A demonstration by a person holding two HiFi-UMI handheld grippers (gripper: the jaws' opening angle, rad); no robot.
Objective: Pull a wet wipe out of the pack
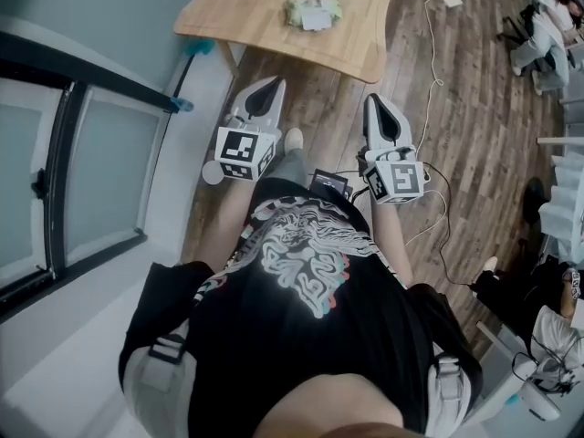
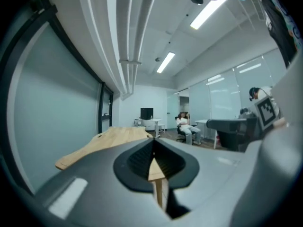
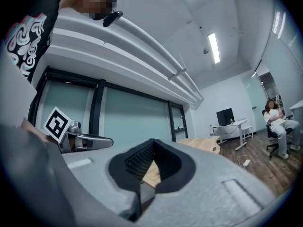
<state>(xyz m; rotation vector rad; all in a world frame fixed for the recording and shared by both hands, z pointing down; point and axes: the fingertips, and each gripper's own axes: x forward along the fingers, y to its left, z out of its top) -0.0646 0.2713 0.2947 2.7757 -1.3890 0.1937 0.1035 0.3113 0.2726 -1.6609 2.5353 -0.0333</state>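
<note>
The wet wipe pack (image 1: 313, 12), pale green with a white label, lies on the wooden table (image 1: 265, 16) at the top of the head view. Both grippers hang in front of the person's chest, well short of the table. My left gripper (image 1: 270, 88) points toward the table's near edge, jaws shut with nothing between them. To its right my right gripper (image 1: 376, 104) is also shut and empty. In the left gripper view the left gripper (image 2: 152, 143) faces the table (image 2: 106, 141); the pack is not visible there.
A glass wall with dark frames (image 1: 64, 162) runs along the left. White cables and a power adapter (image 1: 453, 1) lie on the wood floor (image 1: 474, 135) to the right. A seated person (image 2: 187, 126) and desks are at the far end of the room.
</note>
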